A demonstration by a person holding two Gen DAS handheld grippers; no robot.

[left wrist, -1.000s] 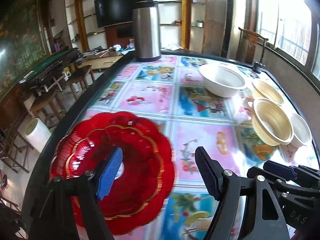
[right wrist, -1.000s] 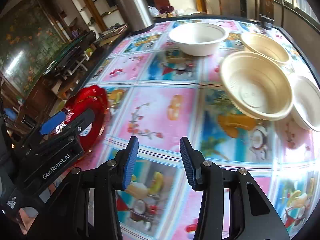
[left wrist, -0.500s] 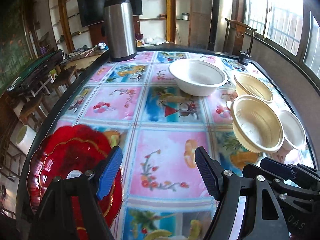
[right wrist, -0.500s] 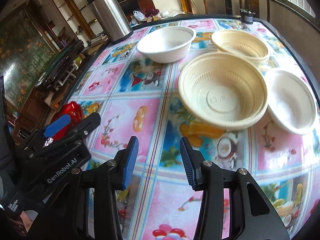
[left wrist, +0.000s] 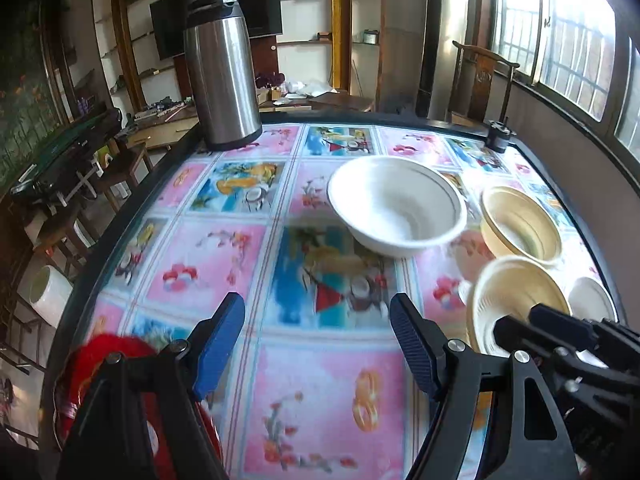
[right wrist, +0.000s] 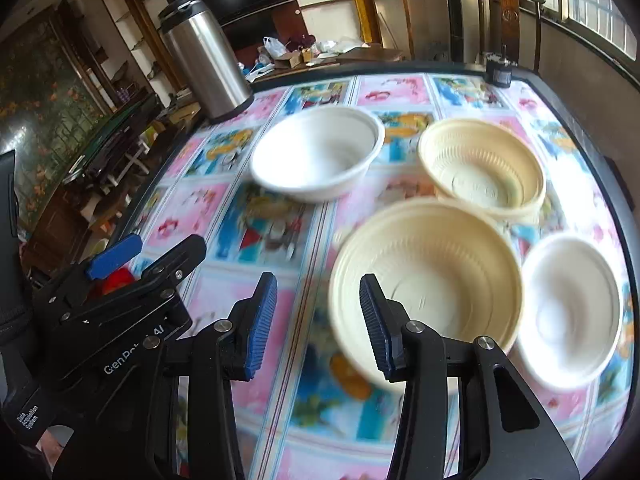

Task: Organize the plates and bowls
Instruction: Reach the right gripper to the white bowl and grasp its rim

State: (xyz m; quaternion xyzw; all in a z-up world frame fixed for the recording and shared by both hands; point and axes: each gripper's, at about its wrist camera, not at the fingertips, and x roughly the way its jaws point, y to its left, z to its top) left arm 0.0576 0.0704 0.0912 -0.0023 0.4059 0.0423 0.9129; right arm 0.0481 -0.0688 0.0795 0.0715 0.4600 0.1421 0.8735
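Several bowls stand on the picture-patterned table [left wrist: 224, 256]: a large white bowl [left wrist: 396, 206] [right wrist: 318, 152], a ribbed cream bowl [left wrist: 520, 226] [right wrist: 482, 166] behind a wider cream bowl [left wrist: 516, 300] [right wrist: 428, 276], and a small white bowl [left wrist: 592, 300] [right wrist: 572, 310] at the right. A red scalloped plate [left wrist: 116, 356] lies at the near left edge, partly hidden by my left gripper [left wrist: 318, 340], which hangs open and empty over the table. My right gripper [right wrist: 318, 320] is open and empty, its right finger in front of the wide cream bowl's near rim.
A tall steel thermos [left wrist: 220, 72] [right wrist: 204, 56] stands at the table's far left corner. A small dark object [left wrist: 498, 138] sits at the far right corner. Chairs, benches and a white roll [left wrist: 48, 294] lie beyond the left edge; a wall with windows runs along the right.
Both grippers have moved forward and rightward over the table. The red plate has slid from under the left gripper to the near left corner, and the bowls are closer.
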